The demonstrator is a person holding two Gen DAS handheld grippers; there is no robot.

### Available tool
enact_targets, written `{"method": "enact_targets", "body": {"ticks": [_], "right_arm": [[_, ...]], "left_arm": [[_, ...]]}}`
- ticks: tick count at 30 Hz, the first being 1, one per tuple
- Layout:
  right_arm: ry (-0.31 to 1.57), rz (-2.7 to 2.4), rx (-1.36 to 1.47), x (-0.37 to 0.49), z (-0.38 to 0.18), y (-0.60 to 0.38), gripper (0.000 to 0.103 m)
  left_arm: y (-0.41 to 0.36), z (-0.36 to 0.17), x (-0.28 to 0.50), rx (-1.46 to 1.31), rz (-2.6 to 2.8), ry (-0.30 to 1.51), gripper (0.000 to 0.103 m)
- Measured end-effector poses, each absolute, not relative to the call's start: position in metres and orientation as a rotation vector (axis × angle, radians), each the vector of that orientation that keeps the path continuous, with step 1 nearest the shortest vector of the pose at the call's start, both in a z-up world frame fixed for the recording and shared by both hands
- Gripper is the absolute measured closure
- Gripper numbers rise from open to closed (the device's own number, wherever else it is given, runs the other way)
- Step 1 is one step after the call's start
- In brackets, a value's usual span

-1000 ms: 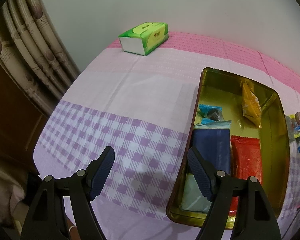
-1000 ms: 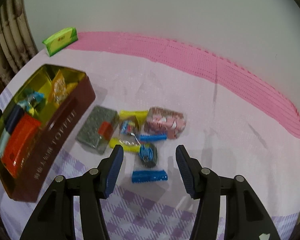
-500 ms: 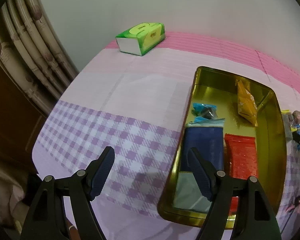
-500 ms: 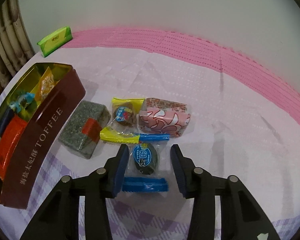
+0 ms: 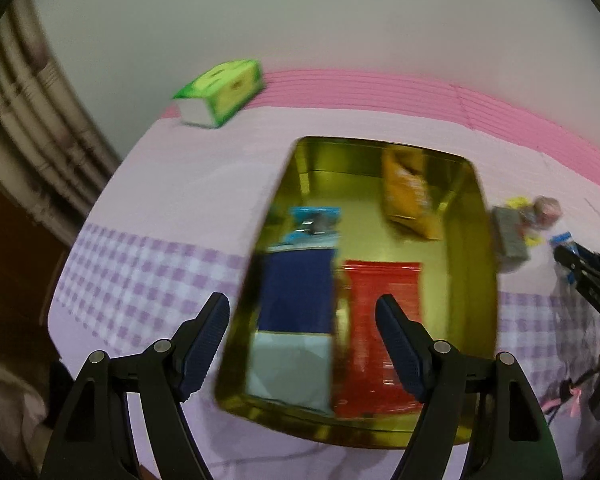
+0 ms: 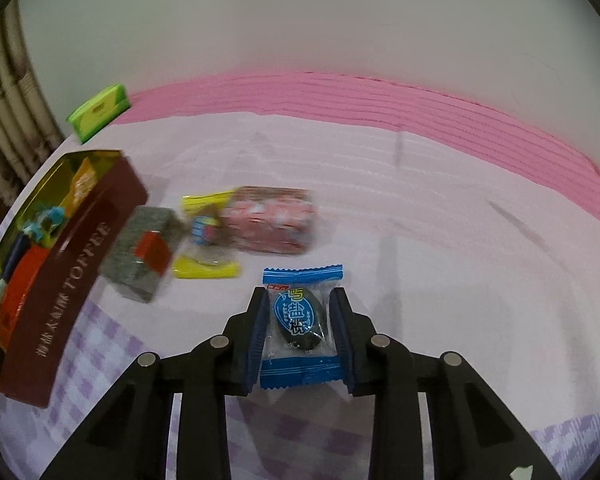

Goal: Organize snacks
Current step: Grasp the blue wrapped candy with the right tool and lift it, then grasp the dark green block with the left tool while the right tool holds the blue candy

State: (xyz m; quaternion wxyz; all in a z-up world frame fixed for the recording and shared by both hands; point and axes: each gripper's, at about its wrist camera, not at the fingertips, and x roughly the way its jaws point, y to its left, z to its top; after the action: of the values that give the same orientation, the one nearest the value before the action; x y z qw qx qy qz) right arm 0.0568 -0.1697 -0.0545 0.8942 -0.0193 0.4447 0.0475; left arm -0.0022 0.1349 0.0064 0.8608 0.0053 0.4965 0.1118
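1. The small blue-and-clear wrapped candy with a dark sweet inside (image 6: 302,322) sits clamped between the pads of the right gripper (image 6: 302,332), whose jaws have just been closing on it, above the pink-and-lilac checked tablecloth (image 6: 440,240).
2. Just beyond lie a yellow-wrapped candy (image 6: 204,268), a pink patterned packet (image 6: 274,218) and a grey-green block with a red label (image 6: 140,254), bunched together.
3. Beside them stands the open brown "TOFFEE" tin with a gold inside (image 6: 76,276), holding red, navy, orange and blue packets.
4. The left gripper (image 5: 302,346) hangs spread apart, empty, over that tin's near end.
5. A green tissue box (image 5: 220,92) rests at the cloth's far corner.
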Motion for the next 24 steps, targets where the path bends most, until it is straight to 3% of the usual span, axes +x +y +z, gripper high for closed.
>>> {"method": "enact_targets", "body": {"ticks": [12,24], "right_arm": [[0.858,-0.068,-0.111,0.035,-0.054,-0.221,0.074],[0.858,-0.144,0.037,0.027,-0.05,-0.279,0.074]], "left_arm": [[0.041,0.009,0.025,0.073,0.033,1.069,0.027],[-0.002,-0.001,0.063,0.039,-0.047,1.158,0.027]]}}
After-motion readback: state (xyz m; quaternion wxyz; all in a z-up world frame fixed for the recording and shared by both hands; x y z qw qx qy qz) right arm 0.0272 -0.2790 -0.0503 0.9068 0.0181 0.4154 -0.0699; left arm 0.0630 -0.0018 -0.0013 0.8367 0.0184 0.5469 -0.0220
